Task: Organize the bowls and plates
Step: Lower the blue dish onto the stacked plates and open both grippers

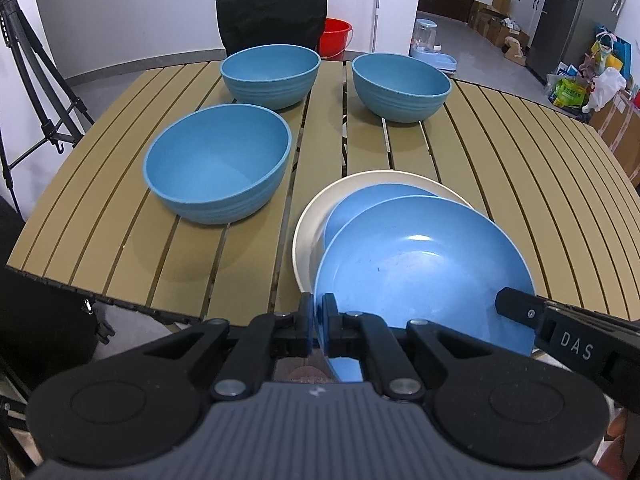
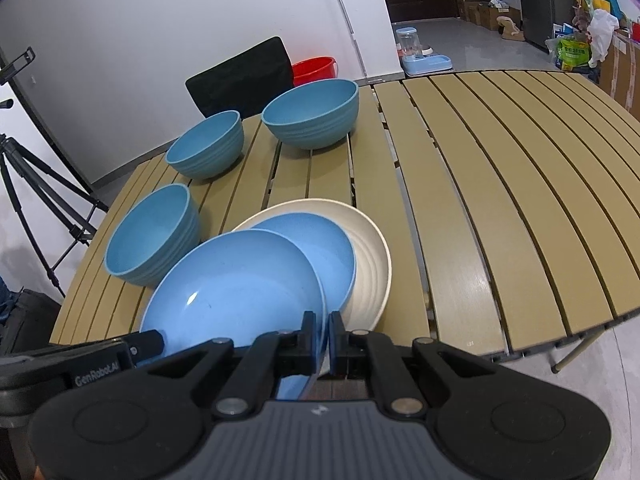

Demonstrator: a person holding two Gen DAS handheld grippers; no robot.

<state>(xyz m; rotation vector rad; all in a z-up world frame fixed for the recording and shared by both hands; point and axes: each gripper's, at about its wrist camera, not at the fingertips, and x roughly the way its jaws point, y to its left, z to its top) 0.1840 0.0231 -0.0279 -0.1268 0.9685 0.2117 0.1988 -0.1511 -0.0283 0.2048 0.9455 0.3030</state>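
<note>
Both grippers pinch the rim of one blue plate (image 1: pixel 424 272) (image 2: pixel 236 284), held over a stack near the table's front edge. My left gripper (image 1: pixel 318 312) is shut on its left rim, my right gripper (image 2: pixel 322 330) on its right rim. Under it lies a second blue plate (image 1: pixel 376 200) (image 2: pixel 324 248) inside a cream plate (image 1: pixel 308 236) (image 2: pixel 370 264). Three blue bowls stand behind: a near-left one (image 1: pixel 218 160) (image 2: pixel 150 236), a far-left one (image 1: pixel 270 74) (image 2: pixel 206 144) and a far-right one (image 1: pixel 400 84) (image 2: pixel 310 112).
The slatted tan table (image 1: pixel 520 184) (image 2: pixel 500 200) has bare slats on its right half. A black chair back (image 1: pixel 272 16) and a red bucket (image 1: pixel 336 34) stand behind it. A tripod (image 1: pixel 32 80) is at the left, clutter and boxes at the far right.
</note>
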